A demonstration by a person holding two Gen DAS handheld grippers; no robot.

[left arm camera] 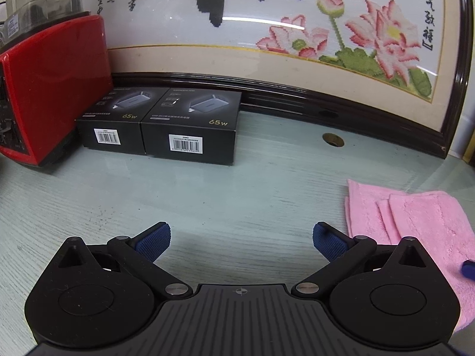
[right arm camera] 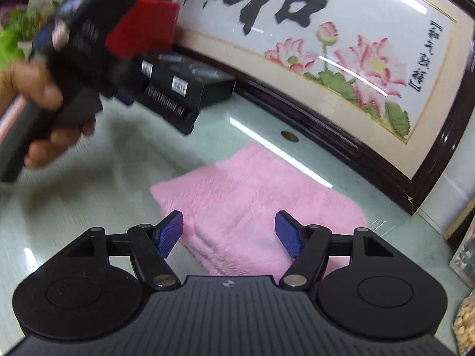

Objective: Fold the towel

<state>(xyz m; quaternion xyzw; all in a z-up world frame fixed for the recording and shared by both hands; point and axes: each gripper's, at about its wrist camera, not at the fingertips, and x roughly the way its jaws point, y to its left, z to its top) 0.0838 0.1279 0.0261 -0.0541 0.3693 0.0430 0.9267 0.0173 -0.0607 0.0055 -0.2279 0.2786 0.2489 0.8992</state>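
Where 2 boxes [left arm camera: 157, 118] sit, labels read "65w".

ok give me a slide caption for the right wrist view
Right gripper open above the folded pink towel on the glass table, left gripper blurred at upper left.

The towel [right arm camera: 255, 204] is pink and fluffy, with a soft plush nap. It lies flat on the pale table, already folded into a compact, roughly rectangular pad of several layers. From the right wrist, stacked folded edges show along its near side. From the left wrist, the towel [left arm camera: 415, 222] sits at the right, where three layered edges step across its top surface, each a little offset from the next. Its corners are slightly rounded and its outline is somewhat uneven.
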